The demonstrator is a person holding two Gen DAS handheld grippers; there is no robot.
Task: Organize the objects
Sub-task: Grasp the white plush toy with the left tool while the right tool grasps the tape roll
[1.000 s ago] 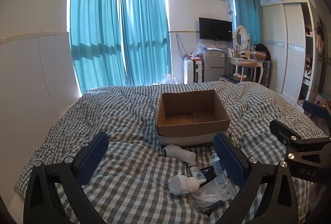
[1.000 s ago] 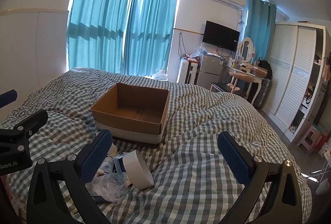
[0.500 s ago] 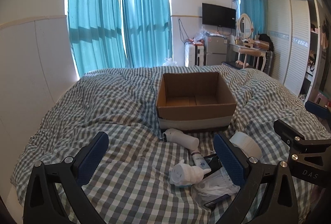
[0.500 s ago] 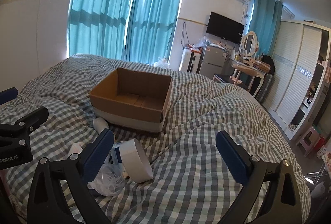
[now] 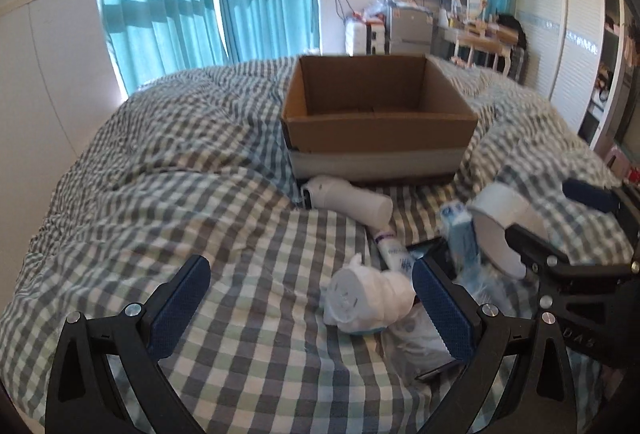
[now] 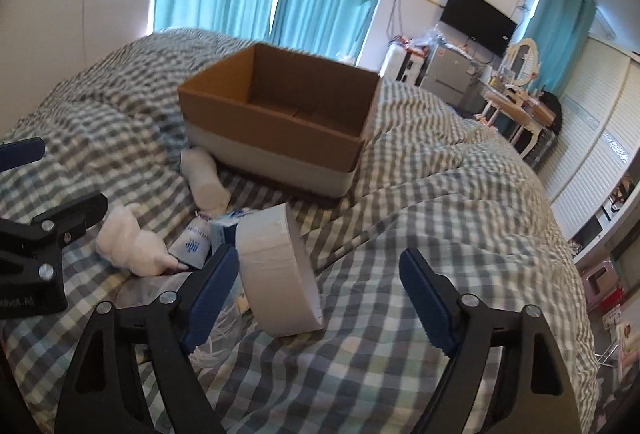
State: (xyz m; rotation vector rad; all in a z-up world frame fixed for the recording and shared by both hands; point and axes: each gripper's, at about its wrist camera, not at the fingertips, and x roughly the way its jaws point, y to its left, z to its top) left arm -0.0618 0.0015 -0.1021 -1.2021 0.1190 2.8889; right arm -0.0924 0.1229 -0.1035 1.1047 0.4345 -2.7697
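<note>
The tape roll [image 6: 280, 270] lies on the bed [image 6: 420, 201], just left of centre between my right gripper [image 6: 316, 298] pads, tilted on its rim, its open face turned right; my right jaws have just been closing but stand wide, nothing pressed. My left gripper [image 5: 308, 298] is spread and empty, nearest the white bundle [image 5: 366, 298]; the box [image 6: 280, 113] waits farther off.
</note>
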